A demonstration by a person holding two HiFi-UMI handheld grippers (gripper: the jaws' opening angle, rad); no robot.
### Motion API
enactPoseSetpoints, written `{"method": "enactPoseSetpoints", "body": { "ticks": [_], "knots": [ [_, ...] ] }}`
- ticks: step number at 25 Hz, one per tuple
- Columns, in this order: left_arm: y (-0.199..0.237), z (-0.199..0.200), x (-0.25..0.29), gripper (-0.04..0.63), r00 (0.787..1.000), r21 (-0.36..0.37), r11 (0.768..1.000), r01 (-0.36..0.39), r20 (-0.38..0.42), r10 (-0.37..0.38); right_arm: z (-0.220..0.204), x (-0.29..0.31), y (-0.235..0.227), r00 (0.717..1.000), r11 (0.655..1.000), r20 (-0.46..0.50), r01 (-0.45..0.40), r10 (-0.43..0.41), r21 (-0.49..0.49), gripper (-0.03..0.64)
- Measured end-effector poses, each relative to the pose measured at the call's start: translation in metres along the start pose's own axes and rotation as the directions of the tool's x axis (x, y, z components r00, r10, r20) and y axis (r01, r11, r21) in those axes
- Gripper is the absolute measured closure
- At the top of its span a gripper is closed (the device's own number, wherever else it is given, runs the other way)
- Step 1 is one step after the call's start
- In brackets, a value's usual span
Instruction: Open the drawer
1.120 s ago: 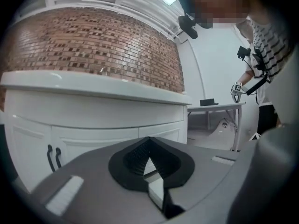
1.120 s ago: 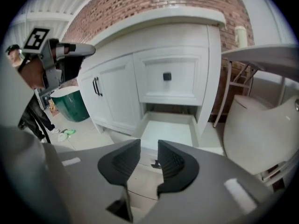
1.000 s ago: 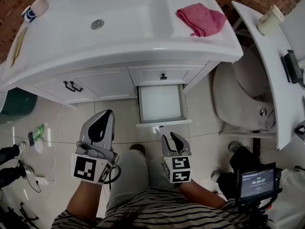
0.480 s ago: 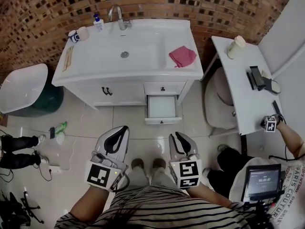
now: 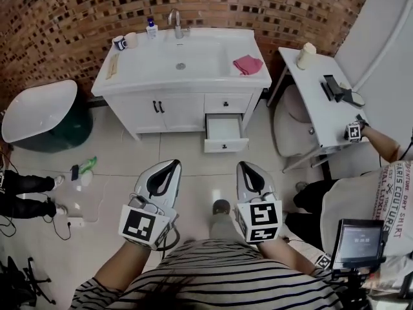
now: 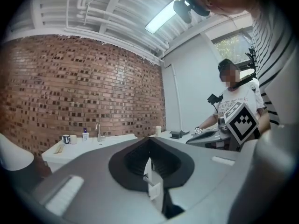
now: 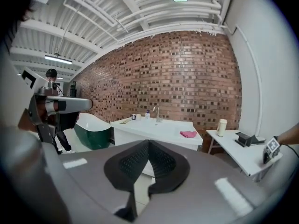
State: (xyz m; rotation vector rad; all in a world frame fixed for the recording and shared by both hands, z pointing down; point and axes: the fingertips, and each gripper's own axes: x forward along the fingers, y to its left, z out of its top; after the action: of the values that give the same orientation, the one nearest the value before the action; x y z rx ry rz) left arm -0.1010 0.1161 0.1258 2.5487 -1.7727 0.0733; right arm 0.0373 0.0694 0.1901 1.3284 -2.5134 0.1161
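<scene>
- Two claws nearest: left claw (image 5: pixel 170 165) and right claw (image 5: pixel 249 165), each with jaws pressed together on nothing.
- Farther off, the drawer (image 5: pixel 224 129) stands pulled out, low on the right of the white sink bench (image 5: pixel 148 66), well apart from both.

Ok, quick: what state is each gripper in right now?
Left gripper: shut, nothing between its jaws.
Right gripper: shut, nothing between its jaws.

Pulled-out drawer (image 5: pixel 225 130) under white vanity (image 5: pixel 175 113)
</scene>
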Motion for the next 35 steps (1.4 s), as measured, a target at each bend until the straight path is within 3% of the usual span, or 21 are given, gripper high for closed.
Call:
{"method": "enactPoseSetpoints", "body": {
  "ticks": [6,11,18,35],
  "knots": [
    [-0.025,-0.006,-0.094,0.580,0.999,0.004,0.999,0.043,-0.020,-0.043,-0.002,-0.081,0.072,1.000,1.000,-0.010,0.014,-0.014,0.004,0.615],
    [-0.043,-0.017,-0.129,0.580,0.998,-0.001,1.000,-0.002,-0.067,0.002,0.006,-0.117,0.100,1.000,1.000,-0.001,-0.017,0.017,-0.015,0.615],
    [-0.064,-0.031,-0.141,0.580,0.993,-0.055,0.996,-0.073,-0.096,0.068,0.008,-0.139,0.106,0.998,0.996,0.006,-0.068,0.068,-0.056,0.616],
    [-0.078,-0.033,-0.127,0.580,0.992,-0.072,0.995,-0.075,-0.111,0.067,0.021,-0.131,0.120,0.989,0.981,0.030,-0.141,0.146,-0.130,0.615]
  ]
}}
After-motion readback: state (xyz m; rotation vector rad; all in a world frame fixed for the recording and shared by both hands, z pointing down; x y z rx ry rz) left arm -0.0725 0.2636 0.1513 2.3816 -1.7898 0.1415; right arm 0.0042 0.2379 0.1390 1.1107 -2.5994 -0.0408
